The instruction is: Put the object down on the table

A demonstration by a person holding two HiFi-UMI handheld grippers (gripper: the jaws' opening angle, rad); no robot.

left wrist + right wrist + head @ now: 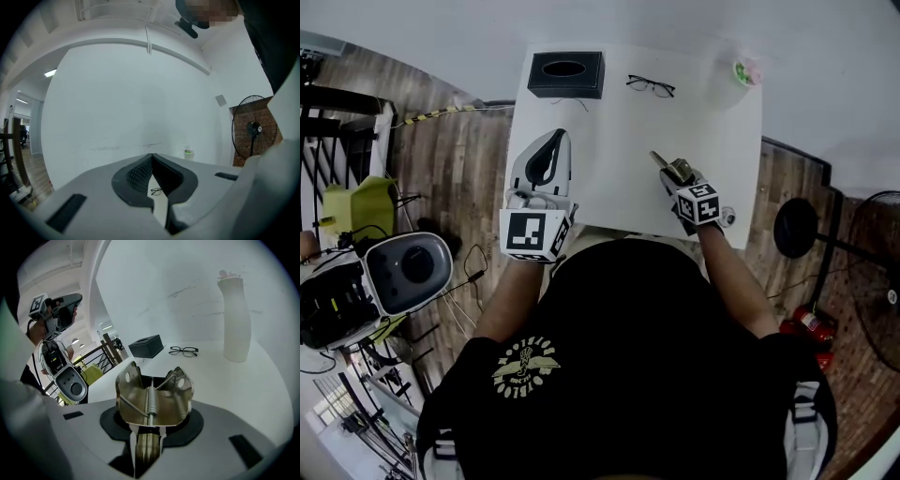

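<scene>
While the white table [619, 131] stretches ahead of both jaws, a black tissue box [566, 75] sits well beyond the left gripper [555, 141]. A tall white cup [233, 317] stands well beyond the right gripper [149, 446], with glasses [183, 351] between box and cup; nothing blocks either gripper. The cup's contents are too blurred to name. Held low over the table's near edge, the right jaws stand partly closed, clamped on a brass spring clip [154, 397] whose lower end is buried between them. The raised left jaws meet at their tips, empty.

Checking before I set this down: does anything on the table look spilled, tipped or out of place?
Nothing stands out. The tissue box, glasses and white cup sit apart at the far edge of the table; the right gripper holds a metal clip.
</scene>
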